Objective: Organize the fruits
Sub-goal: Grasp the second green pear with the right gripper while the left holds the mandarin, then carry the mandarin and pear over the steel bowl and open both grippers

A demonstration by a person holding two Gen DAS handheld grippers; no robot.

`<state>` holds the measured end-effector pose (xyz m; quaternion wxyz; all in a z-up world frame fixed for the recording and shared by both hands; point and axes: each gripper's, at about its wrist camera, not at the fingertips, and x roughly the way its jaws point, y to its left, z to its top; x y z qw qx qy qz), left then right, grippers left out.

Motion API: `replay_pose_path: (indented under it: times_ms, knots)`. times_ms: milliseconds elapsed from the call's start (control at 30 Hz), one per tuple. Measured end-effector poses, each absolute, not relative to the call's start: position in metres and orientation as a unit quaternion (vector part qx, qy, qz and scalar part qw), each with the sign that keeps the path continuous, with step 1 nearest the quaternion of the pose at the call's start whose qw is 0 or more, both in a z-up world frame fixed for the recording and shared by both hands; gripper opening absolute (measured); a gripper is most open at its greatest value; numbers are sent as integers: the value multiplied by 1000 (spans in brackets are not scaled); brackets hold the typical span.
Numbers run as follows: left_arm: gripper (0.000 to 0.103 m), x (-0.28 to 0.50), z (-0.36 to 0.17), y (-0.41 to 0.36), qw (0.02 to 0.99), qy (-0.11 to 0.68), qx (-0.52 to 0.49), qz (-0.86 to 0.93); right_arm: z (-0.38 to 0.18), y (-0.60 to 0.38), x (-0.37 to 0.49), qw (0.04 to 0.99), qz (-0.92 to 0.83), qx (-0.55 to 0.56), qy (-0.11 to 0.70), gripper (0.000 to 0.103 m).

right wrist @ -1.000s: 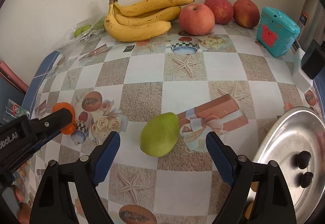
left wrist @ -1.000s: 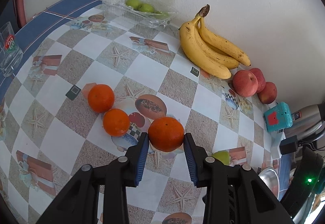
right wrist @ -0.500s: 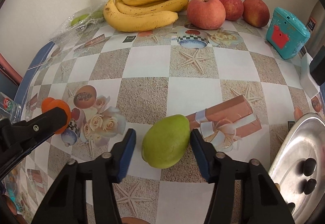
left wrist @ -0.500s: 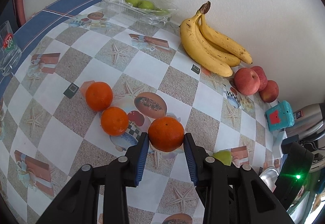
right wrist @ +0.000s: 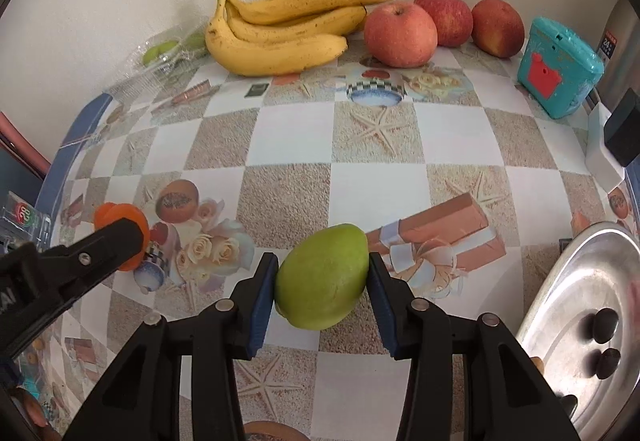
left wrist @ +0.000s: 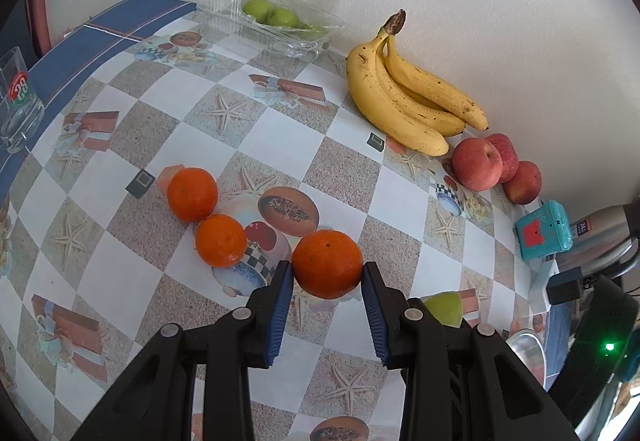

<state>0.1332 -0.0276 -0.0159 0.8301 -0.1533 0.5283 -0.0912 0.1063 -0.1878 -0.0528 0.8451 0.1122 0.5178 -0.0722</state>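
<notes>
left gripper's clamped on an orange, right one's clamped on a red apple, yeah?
Not the apple. The right gripper is shut on the green pear-like fruit, as the right wrist view shows; the red apples sit untouched by the wall. The left gripper does grip an orange.

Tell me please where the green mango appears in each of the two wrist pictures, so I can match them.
Left wrist view: the green mango is low and right of centre, mostly hidden behind the left gripper, which is shut on an orange.
Right wrist view: the same mango sits low at centre, clamped by the right gripper.
Shared landmark: the banana bunch against the wall.
</notes>
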Motion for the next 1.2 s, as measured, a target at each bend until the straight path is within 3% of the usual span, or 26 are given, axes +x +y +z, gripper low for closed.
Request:
replay_pose_path:
  times_ms: [733, 1200]
  knots:
    - [38, 107, 3, -42, 825, 532, -154, -110, -18, -211, 72, 846, -76, 134, 510, 46]
    - [38, 75, -3, -125, 806, 556, -91, -183, -14, -292, 36, 832, -128, 174, 510, 46]
